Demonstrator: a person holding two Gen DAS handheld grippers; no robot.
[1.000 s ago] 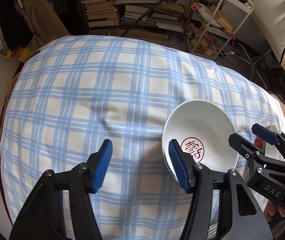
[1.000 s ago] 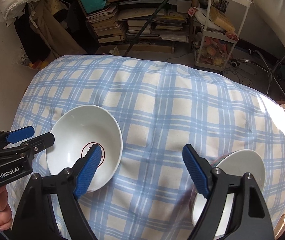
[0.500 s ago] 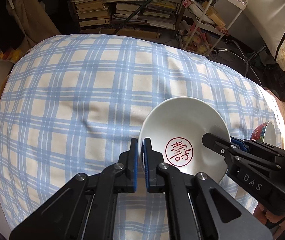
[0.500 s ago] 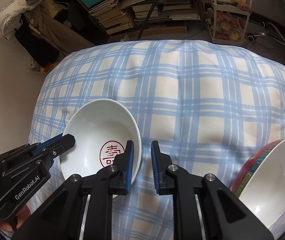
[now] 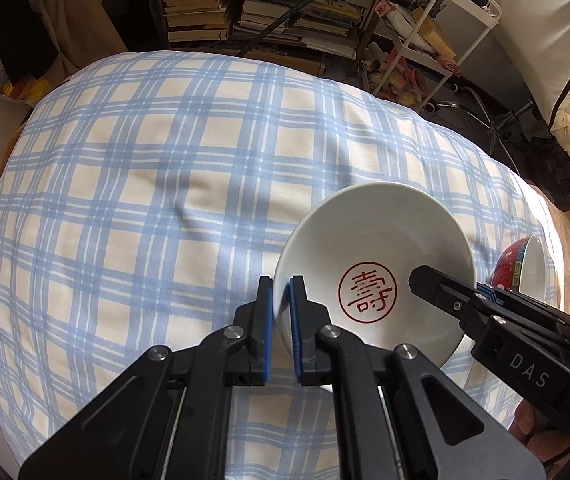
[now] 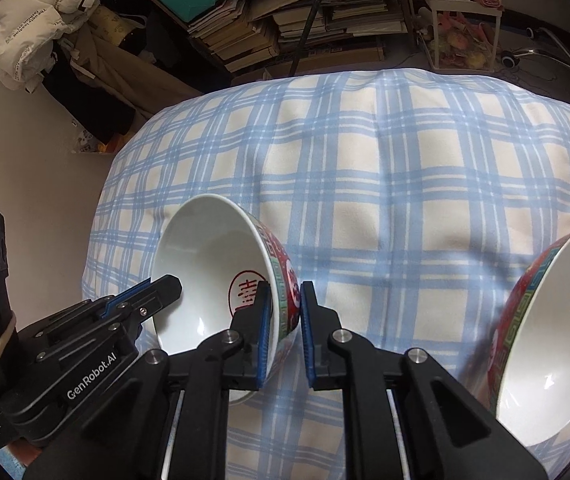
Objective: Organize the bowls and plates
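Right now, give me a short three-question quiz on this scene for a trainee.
1. True or false: the left tongs and the right tongs grip different bowls.
2. How many bowls are in view?
3. What marks the inside bottom of the gripped bowl: A a blue flower, B a round red stamp, C nothing?
Key: 1 false: both pinch one rim, the right tongs' jaws closing with it between them. 2 two: a second bowl sits apart. 3 B.
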